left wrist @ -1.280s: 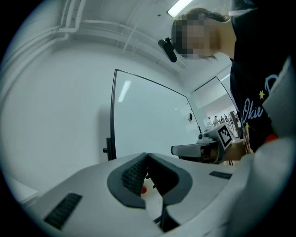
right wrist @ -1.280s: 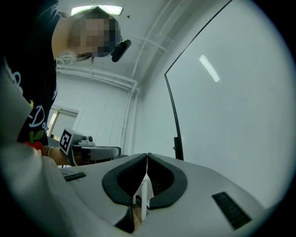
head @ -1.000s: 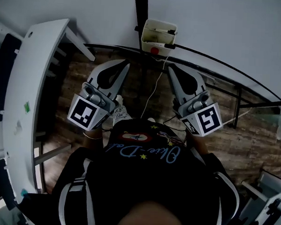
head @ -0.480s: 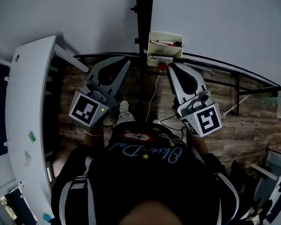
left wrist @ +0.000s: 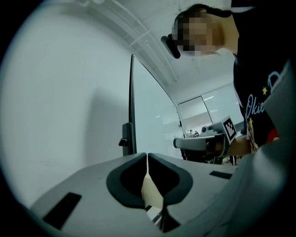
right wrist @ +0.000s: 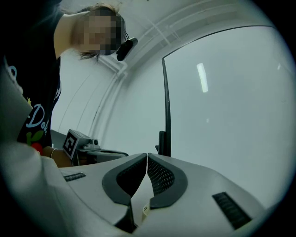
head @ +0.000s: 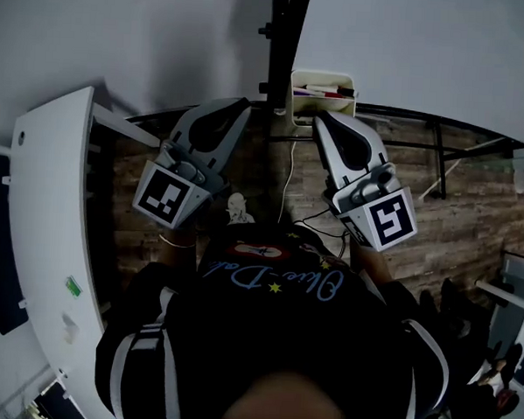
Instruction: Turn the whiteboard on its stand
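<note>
The whiteboard (head: 411, 46) fills the top of the head view, with its black stand post (head: 280, 39) and a white pen tray (head: 322, 93) below it. My left gripper (head: 237, 107) points at the post's left side, close to it, jaws shut and empty. My right gripper (head: 324, 120) points at the tray just under the board, also shut and empty. The left gripper (left wrist: 147, 155) view shows the board's black edge (left wrist: 132, 102) and a clamp knob (left wrist: 124, 141) ahead. The right gripper (right wrist: 147, 155) view shows the board face (right wrist: 226, 92) and the post (right wrist: 165, 115) straight ahead.
A long white desk (head: 42, 236) runs down the left side. The stand's black base bars (head: 423, 143) cross the wooden floor (head: 453, 232). A thin white cable (head: 290, 179) hangs from the tray. White furniture (head: 511, 296) stands at the right edge.
Both grippers have moved forward toward the board, and the tray and post now sit closer to their tips. The view has swung, so the desk lies further left. Both stay shut.
</note>
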Demonstrator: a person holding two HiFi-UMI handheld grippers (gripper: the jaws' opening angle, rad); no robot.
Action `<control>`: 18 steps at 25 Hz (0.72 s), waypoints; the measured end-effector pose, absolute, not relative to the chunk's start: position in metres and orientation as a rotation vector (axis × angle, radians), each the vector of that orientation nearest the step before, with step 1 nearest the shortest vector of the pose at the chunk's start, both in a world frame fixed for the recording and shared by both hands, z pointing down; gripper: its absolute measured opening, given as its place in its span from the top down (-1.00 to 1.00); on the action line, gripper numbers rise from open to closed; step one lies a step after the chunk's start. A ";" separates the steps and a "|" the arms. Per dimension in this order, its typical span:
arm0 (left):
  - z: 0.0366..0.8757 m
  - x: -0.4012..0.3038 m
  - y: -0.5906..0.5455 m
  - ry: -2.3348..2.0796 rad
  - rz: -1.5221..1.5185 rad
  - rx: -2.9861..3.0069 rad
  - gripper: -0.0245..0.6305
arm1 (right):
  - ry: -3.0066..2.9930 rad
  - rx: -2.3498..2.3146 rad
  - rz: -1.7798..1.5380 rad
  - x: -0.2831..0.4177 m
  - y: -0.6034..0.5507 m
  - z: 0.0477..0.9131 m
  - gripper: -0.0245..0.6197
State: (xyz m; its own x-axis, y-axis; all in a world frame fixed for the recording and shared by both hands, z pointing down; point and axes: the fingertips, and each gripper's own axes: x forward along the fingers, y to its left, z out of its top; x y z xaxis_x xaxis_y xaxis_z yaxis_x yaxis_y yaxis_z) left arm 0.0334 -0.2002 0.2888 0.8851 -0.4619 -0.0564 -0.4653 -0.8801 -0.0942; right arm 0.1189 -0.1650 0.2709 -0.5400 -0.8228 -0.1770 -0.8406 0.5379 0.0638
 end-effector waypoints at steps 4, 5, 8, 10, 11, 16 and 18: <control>0.291 0.027 -0.214 0.665 0.066 -2.974 0.89 | 2.633 -1.493 0.221 0.107 -0.174 0.271 0.81; 0.292 0.026 -0.217 0.646 0.066 -2.982 0.89 | 2.626 -1.510 0.225 0.105 -0.176 0.270 0.81; 0.294 0.024 -0.225 0.587 0.066 -3.003 0.85 | 2.610 -1.561 0.230 0.099 -0.183 0.270 0.80; 0.294 0.023 -0.229 0.550 0.076 -3.015 0.85 | 2.599 -1.593 0.233 0.095 -0.187 0.270 0.80; 0.295 0.023 -0.231 0.532 0.077 -3.022 0.85 | 2.590 -1.606 0.235 0.093 -0.190 0.270 0.80; 0.301 0.027 -0.242 0.431 0.058 -3.044 0.70 | 2.514 -1.667 0.232 0.086 -0.203 0.269 0.79; 0.303 0.029 -0.246 0.394 0.048 -3.052 0.70 | 2.509 -1.717 0.228 0.087 -0.208 0.272 0.79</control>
